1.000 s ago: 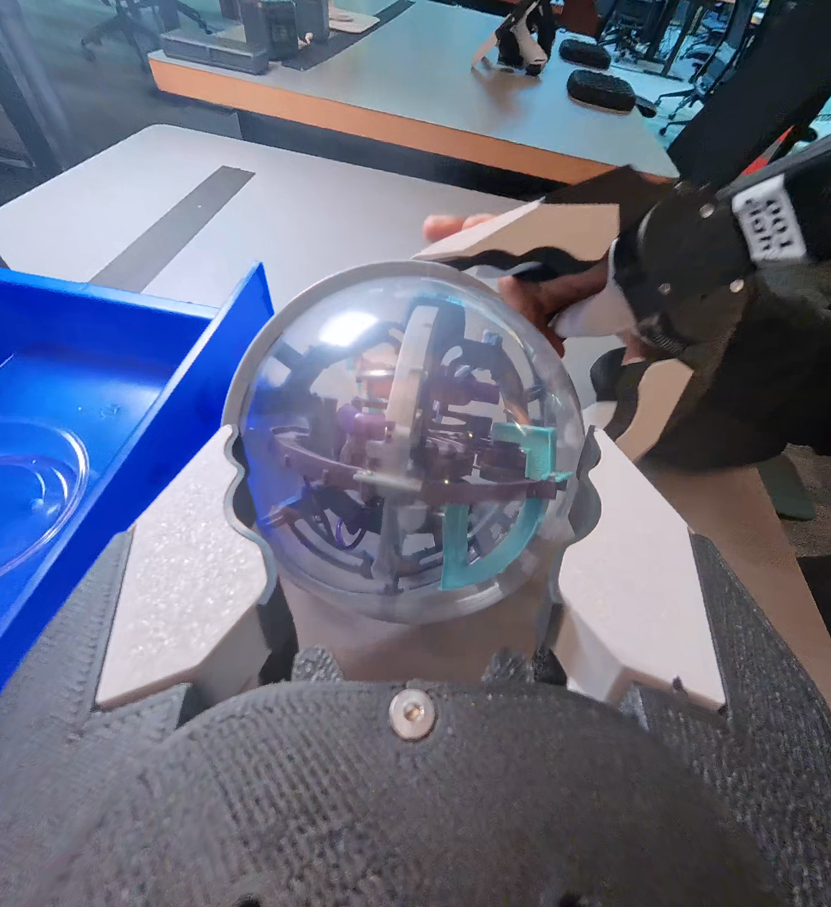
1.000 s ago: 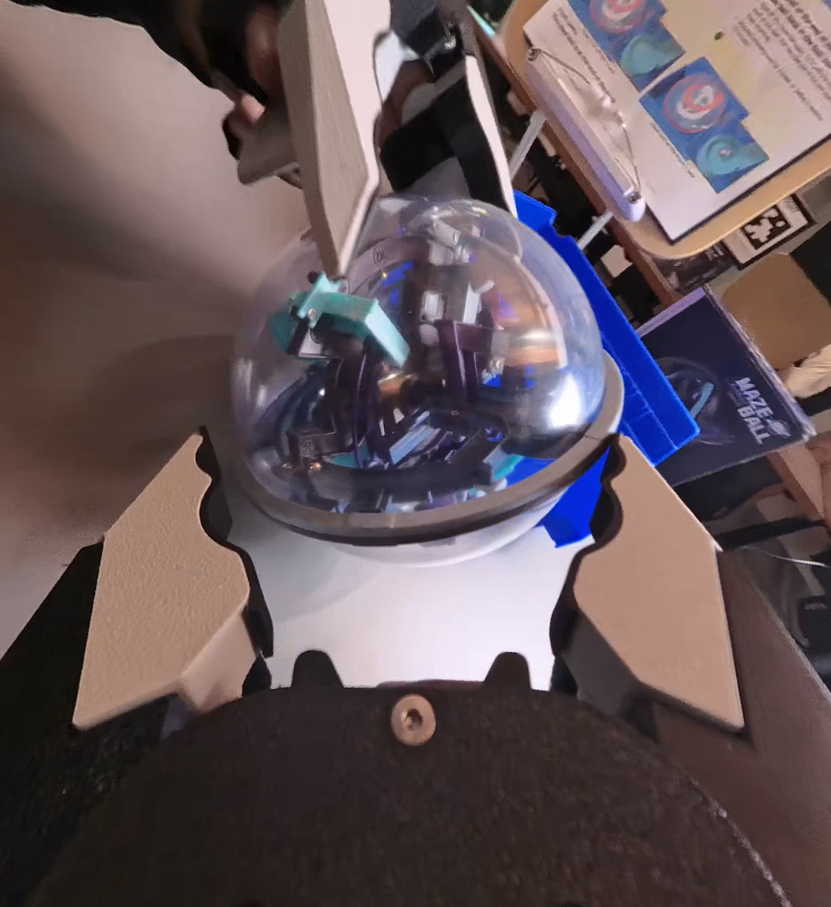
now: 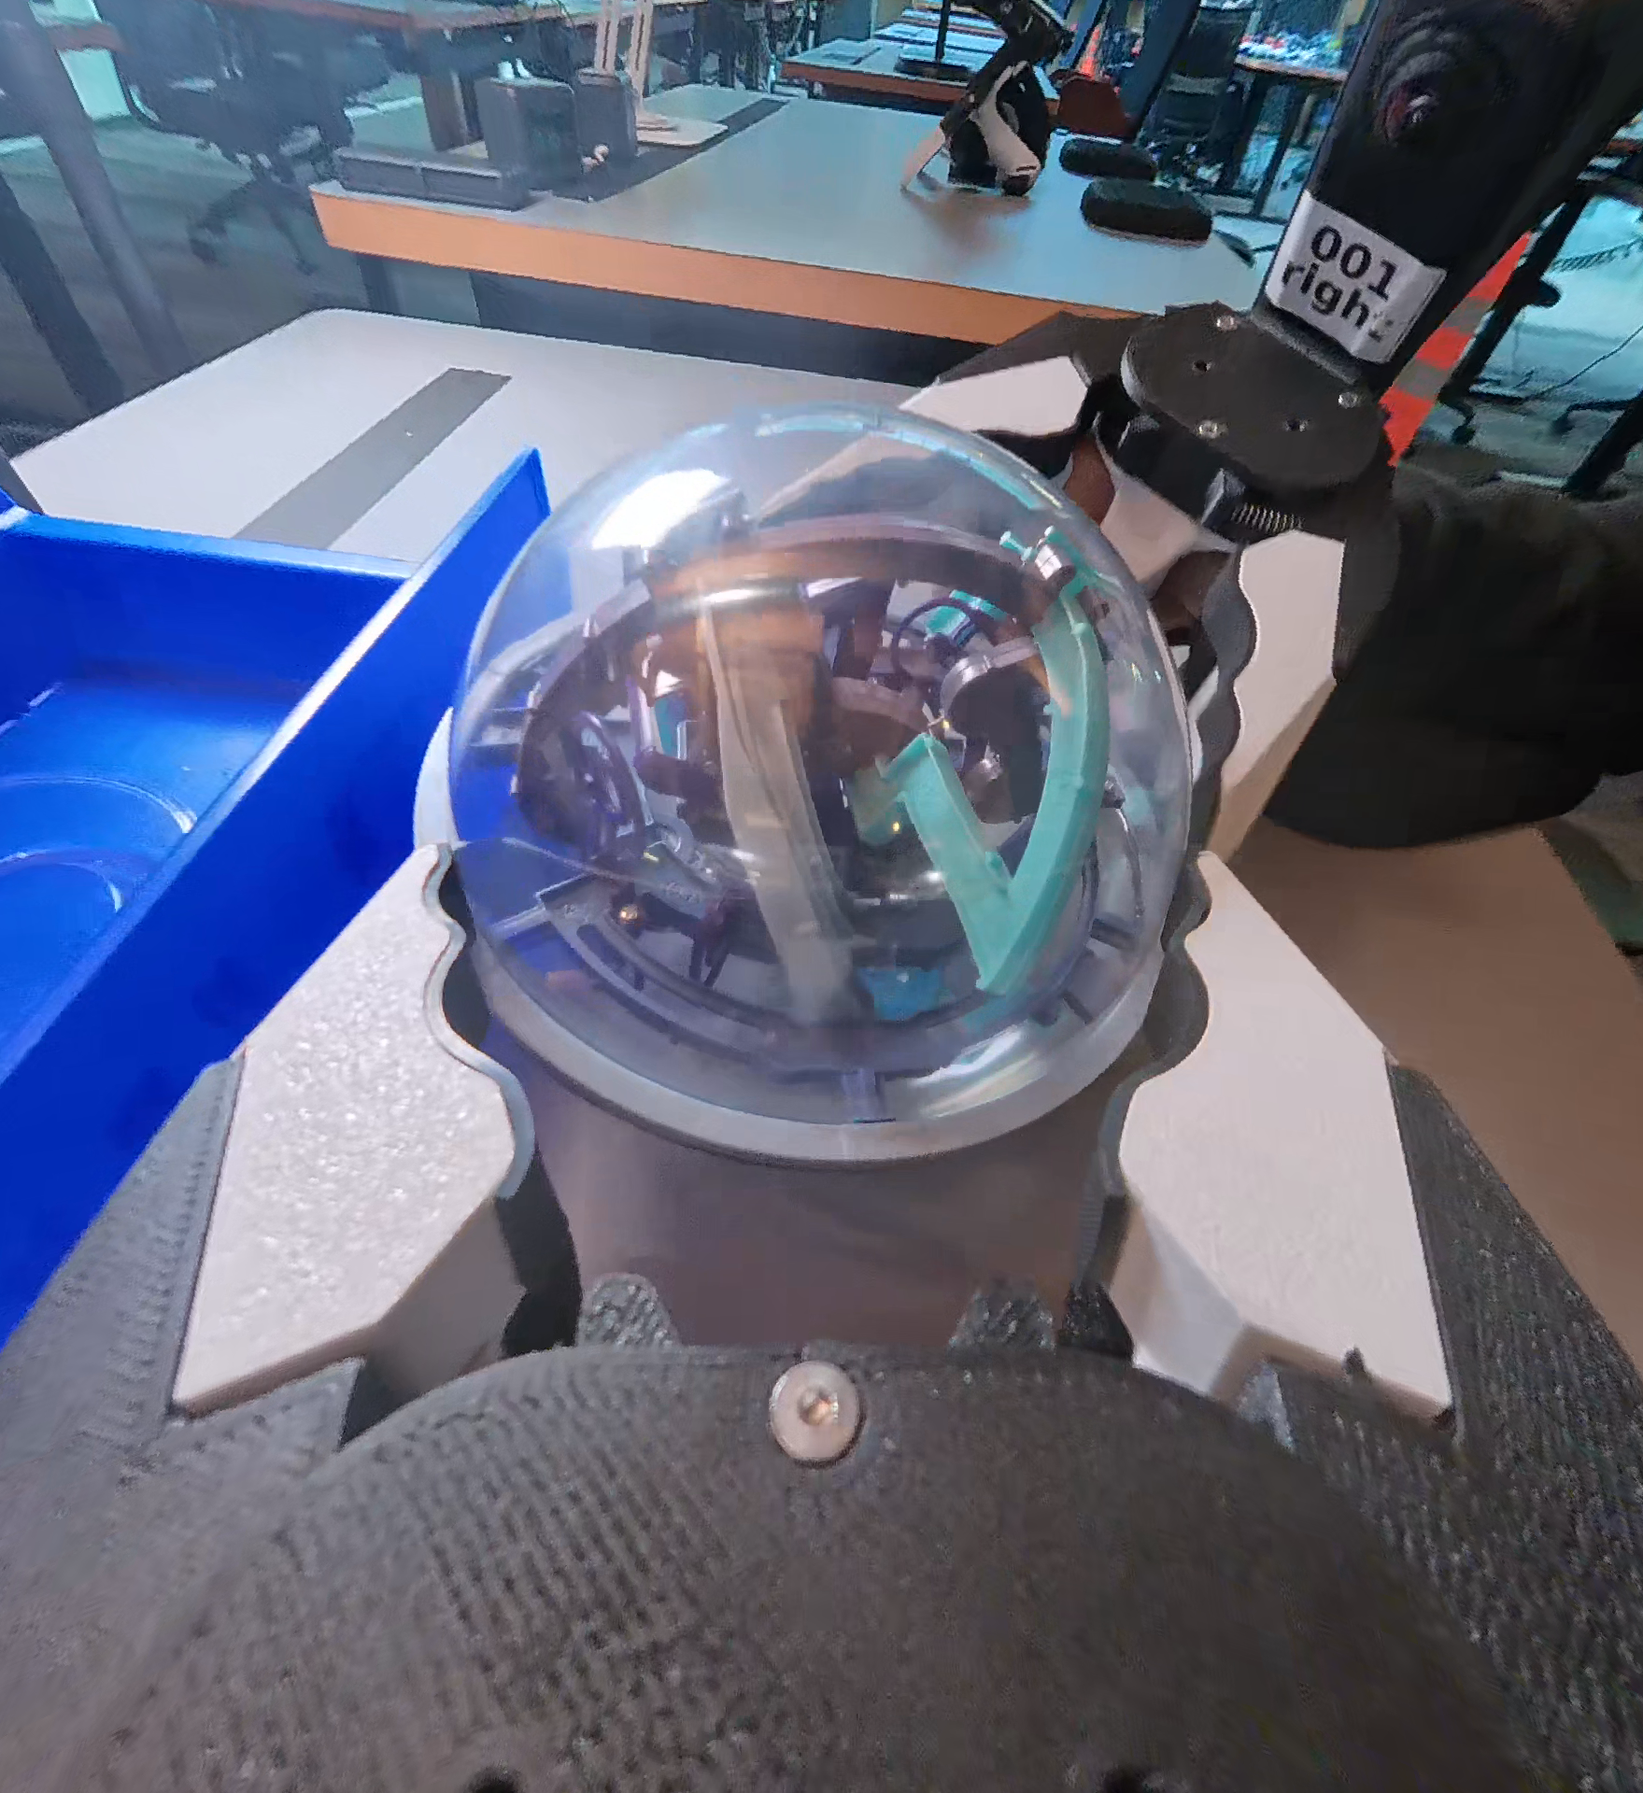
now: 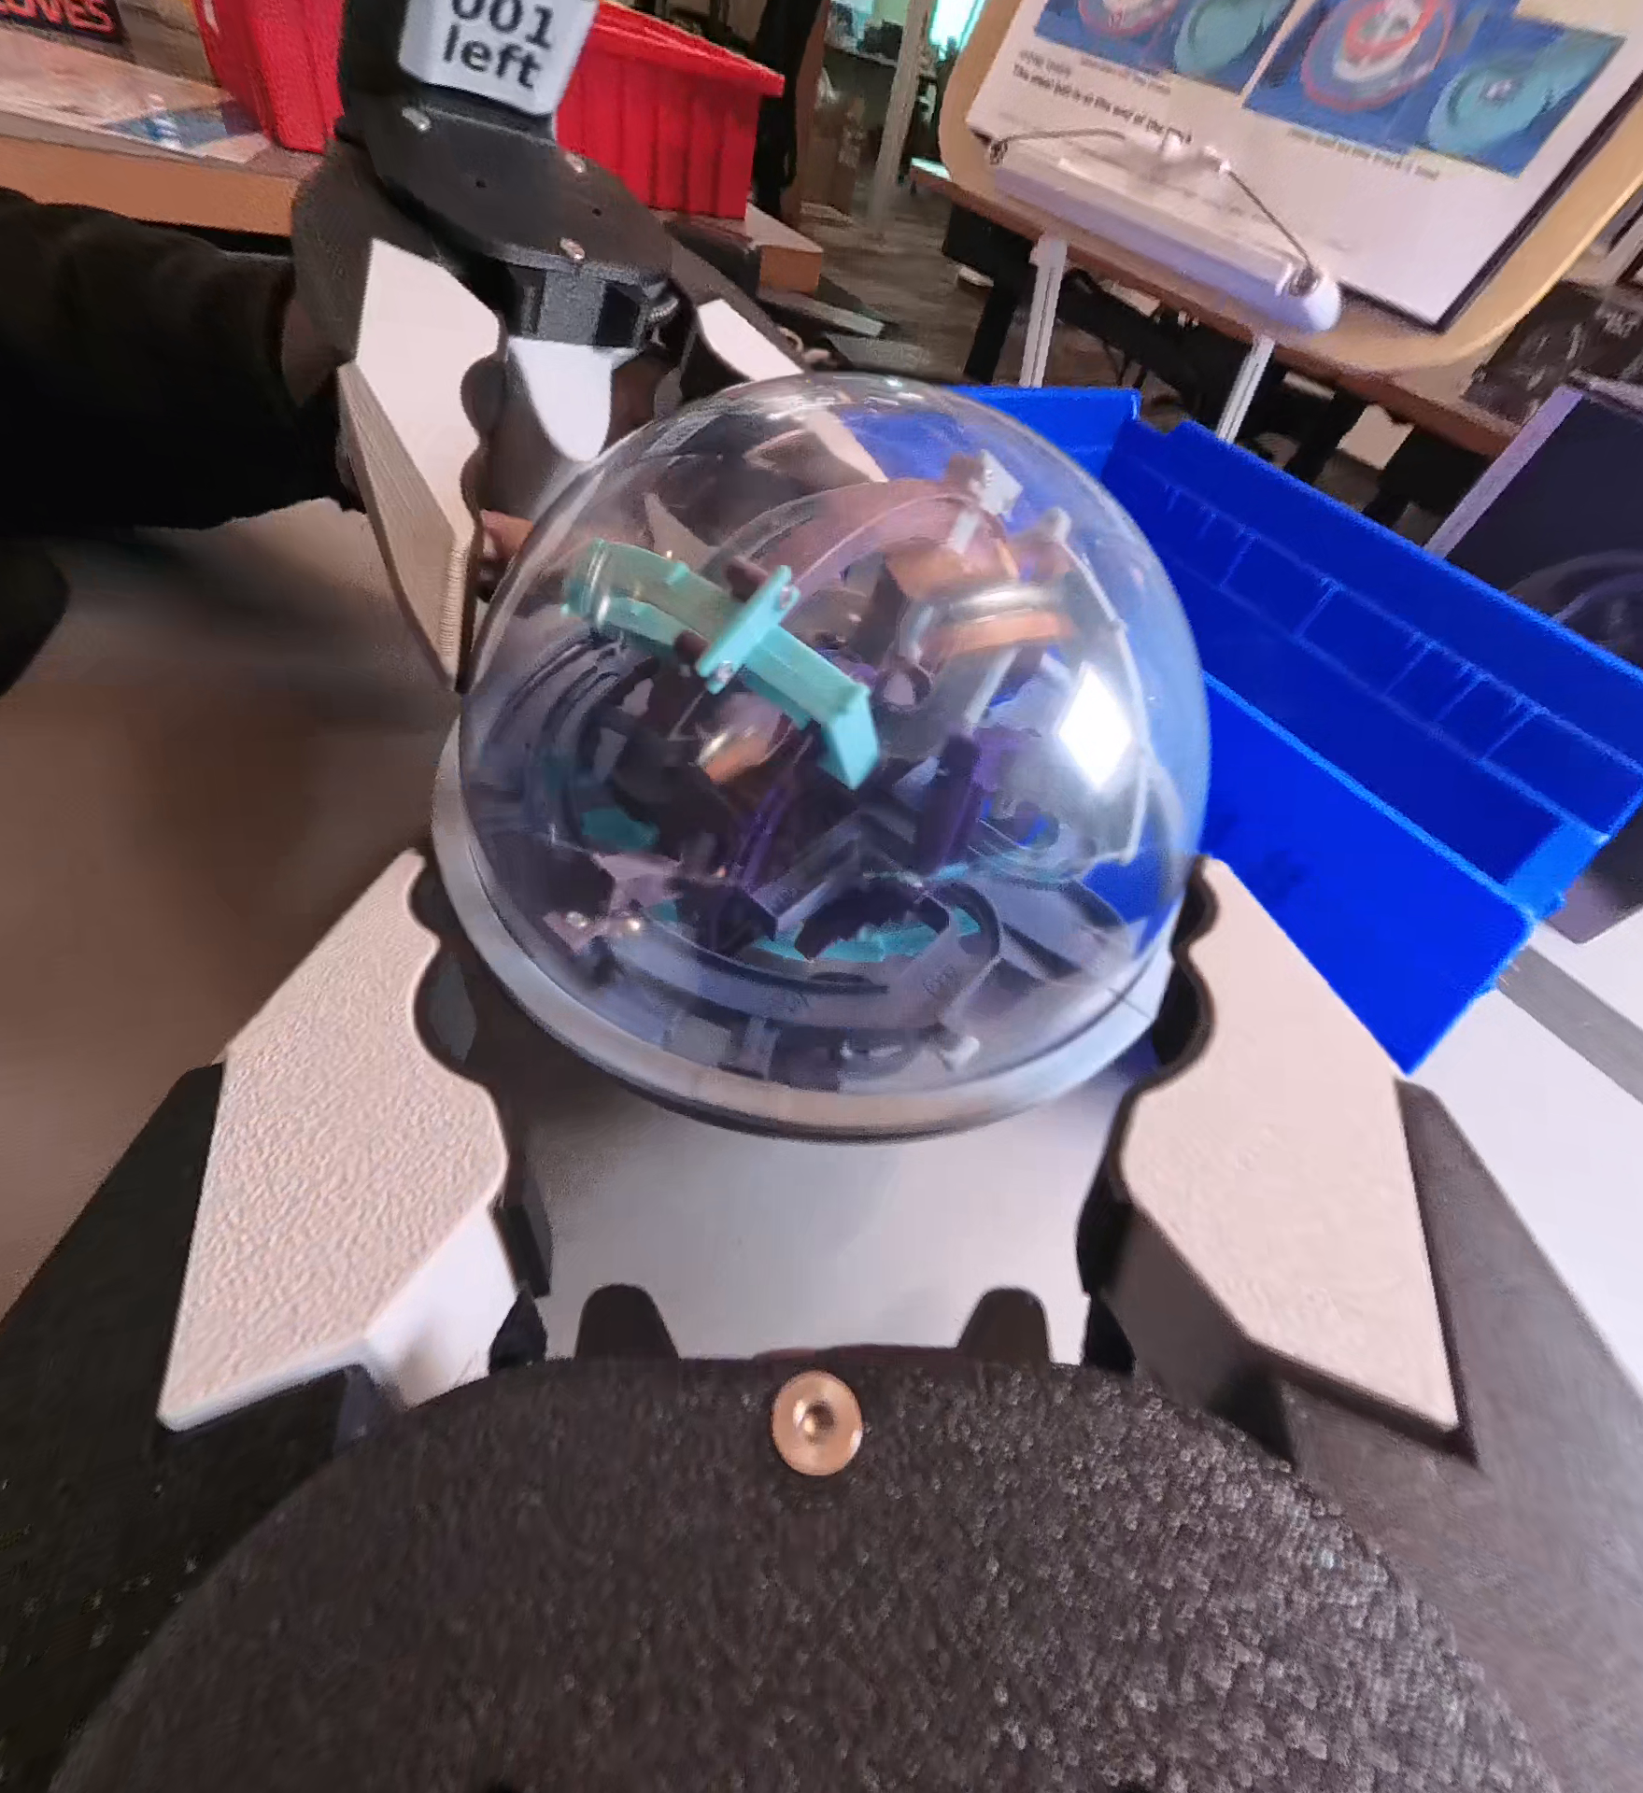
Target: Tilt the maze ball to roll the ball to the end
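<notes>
Maze ball [image 3: 817, 776], a clear sphere with teal, purple and brown tracks inside and a grey seam ring, sits between both grippers above the grey bench [image 3: 264, 427]. Left gripper [image 3: 812, 931]: its fingers [image 3: 351, 1116] are spread wide and pressed against the ball's lower sides near the seam, holding it. Right gripper [image 4: 812, 931]: its fingers [image 4: 1273, 1164] are likewise spread wide and closed on the ball at the seam from the opposite side. In the left wrist view the right gripper shows beyond the ball at upper right, held by a dark-sleeved arm [image 3: 1496, 660]; in the right wrist view the left gripper shows beyond the ball at upper left. The seam ring is tilted, the dome facing up and toward each camera. The small ball inside cannot be picked out for sure. A blue bin [image 3: 167, 776] stands just beside the maze ball on the bench, with a clear round dish [image 3: 41, 893] in it. A red bin [image 4: 662, 116] and a stand with a printed sheet [image 4: 1331, 116] are farther back.
</notes>
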`<state>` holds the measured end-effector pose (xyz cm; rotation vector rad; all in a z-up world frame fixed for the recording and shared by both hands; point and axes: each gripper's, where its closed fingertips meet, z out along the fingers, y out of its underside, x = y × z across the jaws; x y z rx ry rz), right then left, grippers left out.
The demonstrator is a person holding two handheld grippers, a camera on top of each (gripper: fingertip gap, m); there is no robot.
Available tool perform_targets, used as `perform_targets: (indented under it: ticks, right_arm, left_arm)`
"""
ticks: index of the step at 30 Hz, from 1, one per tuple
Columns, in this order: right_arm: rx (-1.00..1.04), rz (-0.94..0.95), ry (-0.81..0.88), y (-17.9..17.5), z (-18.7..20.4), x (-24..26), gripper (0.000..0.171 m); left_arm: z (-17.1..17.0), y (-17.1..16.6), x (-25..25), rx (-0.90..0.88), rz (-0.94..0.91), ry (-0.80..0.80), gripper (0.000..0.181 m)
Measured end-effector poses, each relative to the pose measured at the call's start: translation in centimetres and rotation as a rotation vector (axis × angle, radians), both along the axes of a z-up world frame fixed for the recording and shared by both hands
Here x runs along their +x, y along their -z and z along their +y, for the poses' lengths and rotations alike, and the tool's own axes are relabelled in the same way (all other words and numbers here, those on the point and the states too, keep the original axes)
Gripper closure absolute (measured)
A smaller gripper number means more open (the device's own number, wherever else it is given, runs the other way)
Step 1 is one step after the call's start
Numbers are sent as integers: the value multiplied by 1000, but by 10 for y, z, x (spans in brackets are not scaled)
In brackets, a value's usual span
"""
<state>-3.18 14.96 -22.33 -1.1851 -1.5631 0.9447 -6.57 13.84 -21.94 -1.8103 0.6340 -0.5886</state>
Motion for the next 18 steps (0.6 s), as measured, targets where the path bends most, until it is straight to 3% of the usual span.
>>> perform_targets:
  ticks: [4,18]
  right_arm:
    - [32,-66,25,17,5,-3,20]
    - [-67,-46,57,22,2,-6,34]
  left_arm:
    - [10,-6,-1,-77,-59,5,43]
    - [9,-12,-7,-133,-157,33,43]
